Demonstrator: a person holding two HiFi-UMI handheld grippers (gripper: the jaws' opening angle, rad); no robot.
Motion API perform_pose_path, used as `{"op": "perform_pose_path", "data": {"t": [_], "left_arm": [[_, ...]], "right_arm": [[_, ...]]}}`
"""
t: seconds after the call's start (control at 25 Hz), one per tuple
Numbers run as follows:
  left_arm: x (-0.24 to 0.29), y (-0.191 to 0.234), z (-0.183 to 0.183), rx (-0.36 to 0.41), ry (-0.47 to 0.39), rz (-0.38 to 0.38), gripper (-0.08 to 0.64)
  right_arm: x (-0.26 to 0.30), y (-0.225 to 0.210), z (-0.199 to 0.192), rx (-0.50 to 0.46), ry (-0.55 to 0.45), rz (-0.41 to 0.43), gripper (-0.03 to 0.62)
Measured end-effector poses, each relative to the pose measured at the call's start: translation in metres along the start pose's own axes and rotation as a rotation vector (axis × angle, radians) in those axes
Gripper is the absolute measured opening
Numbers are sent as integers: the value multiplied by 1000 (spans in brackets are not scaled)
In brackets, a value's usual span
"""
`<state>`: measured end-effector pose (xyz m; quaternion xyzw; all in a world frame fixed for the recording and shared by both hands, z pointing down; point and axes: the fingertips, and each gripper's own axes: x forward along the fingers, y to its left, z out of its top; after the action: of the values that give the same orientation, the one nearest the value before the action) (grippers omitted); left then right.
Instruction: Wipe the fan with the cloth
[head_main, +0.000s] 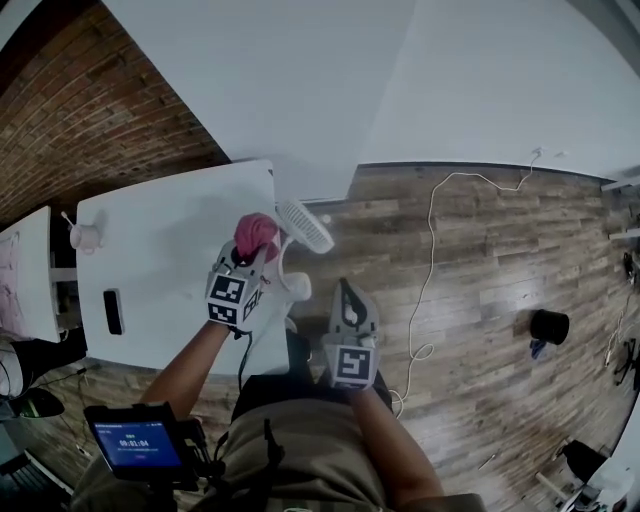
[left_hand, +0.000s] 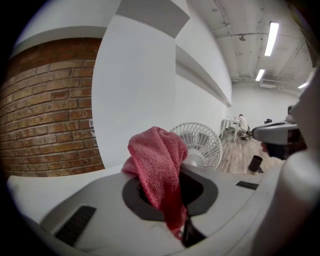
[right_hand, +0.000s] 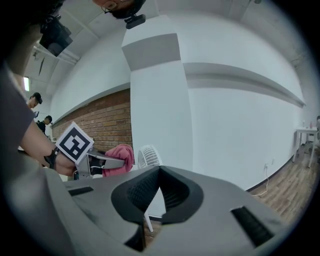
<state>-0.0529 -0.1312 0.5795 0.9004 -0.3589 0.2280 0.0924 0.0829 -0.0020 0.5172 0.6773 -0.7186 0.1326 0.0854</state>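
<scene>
Head view, looking steeply down: a white desk (head_main: 150, 250) fills the left, wood floor (head_main: 480, 260) the right. A small white desk fan (head_main: 305, 227) w/ a round grille head stands at the desk's far right corner.

The left gripper (head_main: 250, 262) reaches over the desk toward the fan. Its fingers (left_hand: 100, 210) are nearly closed & pinch a pink cloth (left_hand: 157, 165). The cloth bunches up above the fingertips, w/ a tail hanging down btwn them. The right gripper (head_main: 346, 300) hangs off the desk's right edge, over the floor, nearer the person. Its fingers (right_hand: 225, 200) are fully closed w/ nothing btwn them.

Key relation: from the left fingers the fan lies ahead & a bit right, just beyond the cloth. In the left gripper view the grille faces approx toward the gripper, its left part hidden behind the cloth. In the head view cloth & grille rim sit just beside each other; can't tell if they touch. The grille's disc runs far-left to near-right there. The left gripper is nearer the fan than the right, & it alone has the cloth.

Judgement: the coming move is prob. a short push ahead & right to lay the cloth on the grille, then a sweep along the disc. The light fan could slide or tip, since the right gripper isn't steadying it.
</scene>
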Motion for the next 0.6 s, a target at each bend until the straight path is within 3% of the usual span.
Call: {"op": "perform_pose_path", "data": {"t": [0.36, 0.6], "left_arm": [[-41, -16, 65, -57, -158, 38, 52], [-36, -18, 55, -122, -134, 74, 52]], "right_arm": [[7, 15, 30, -32, -67, 53, 0], [13, 25, 36, -28, -71, 102, 0]]}}
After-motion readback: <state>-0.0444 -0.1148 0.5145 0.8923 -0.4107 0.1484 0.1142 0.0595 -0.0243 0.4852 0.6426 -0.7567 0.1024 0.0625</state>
